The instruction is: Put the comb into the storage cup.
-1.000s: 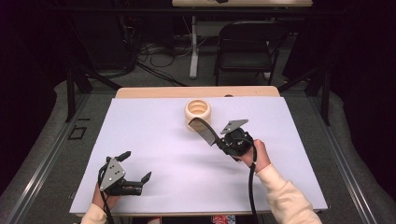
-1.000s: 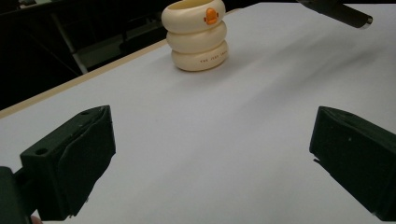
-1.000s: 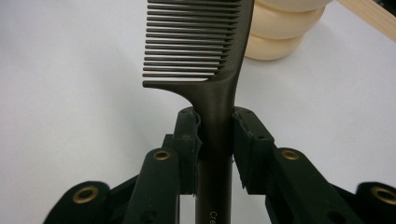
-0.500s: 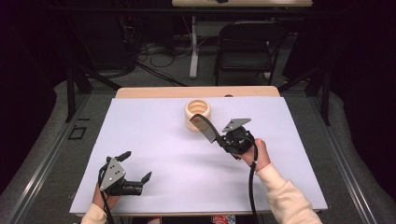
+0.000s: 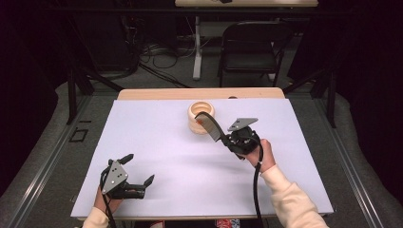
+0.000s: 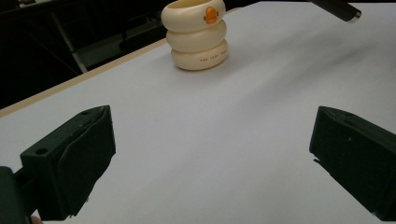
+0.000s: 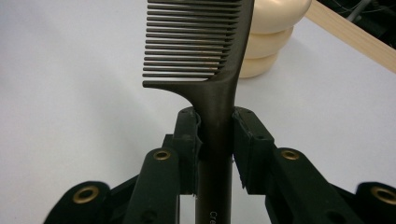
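A dark comb [image 7: 205, 56] with a long handle is clamped between the jaws of my right gripper [image 7: 215, 140], teeth pointing left in the right gripper view. From above, the comb [image 5: 210, 125] reaches up toward a cream ribbed holder [image 5: 199, 110] with an orange mark, and my right gripper [image 5: 227, 138] is held above the white sheet just right of it. The holder [image 6: 196, 35] stands far off in the left gripper view, made of three stacked rings. My left gripper [image 5: 138, 170] rests near the front left of the table, jaws wide apart with nothing between them.
A white sheet [image 5: 157, 142] covers the wooden table [image 5: 157, 94]. Beyond the table stand a black folding chair [image 5: 252, 45] and a white pole with cables on the floor [image 5: 196, 52]. Dark frame struts flank both sides.
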`<state>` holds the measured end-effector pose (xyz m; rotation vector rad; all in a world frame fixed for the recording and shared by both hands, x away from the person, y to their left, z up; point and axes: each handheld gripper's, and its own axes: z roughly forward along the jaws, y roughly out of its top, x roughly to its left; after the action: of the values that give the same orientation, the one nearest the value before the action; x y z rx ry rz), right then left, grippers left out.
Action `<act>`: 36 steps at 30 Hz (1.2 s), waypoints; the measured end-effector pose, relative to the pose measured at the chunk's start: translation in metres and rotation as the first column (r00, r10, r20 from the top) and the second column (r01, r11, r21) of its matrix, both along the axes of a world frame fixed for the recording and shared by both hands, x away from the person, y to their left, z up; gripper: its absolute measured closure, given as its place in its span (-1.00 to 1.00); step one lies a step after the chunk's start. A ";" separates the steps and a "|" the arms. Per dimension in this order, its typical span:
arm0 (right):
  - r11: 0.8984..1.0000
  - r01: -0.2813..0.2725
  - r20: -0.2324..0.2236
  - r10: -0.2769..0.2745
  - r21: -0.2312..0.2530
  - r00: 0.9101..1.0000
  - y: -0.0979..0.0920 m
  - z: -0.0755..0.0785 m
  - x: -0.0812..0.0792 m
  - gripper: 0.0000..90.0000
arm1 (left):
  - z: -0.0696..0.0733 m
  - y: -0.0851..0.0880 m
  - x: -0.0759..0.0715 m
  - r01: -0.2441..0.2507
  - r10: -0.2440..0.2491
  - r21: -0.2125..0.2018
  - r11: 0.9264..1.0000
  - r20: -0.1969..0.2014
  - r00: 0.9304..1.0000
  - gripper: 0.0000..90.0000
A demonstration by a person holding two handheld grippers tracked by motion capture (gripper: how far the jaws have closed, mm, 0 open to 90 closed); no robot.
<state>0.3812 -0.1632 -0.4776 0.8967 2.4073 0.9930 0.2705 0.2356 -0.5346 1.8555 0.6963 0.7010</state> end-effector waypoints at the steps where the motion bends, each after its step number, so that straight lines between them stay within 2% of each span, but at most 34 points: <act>1: 1.000 0.001 0.003 -0.001 0.002 1.000 0.000 0.000 0.000 0.60 | 0.000 0.000 0.000 0.000 0.000 0.001 1.000 0.000 1.000 -0.99; 36: 0.998 0.020 0.033 -0.022 0.067 0.999 0.003 0.003 0.012 0.60 | 0.000 0.000 0.000 -0.004 0.004 0.000 1.000 0.001 1.000 -0.99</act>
<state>0.3933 -0.1601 -0.4747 0.9193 2.3446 1.0781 0.2703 0.2359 -0.5346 1.8542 0.6989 0.7044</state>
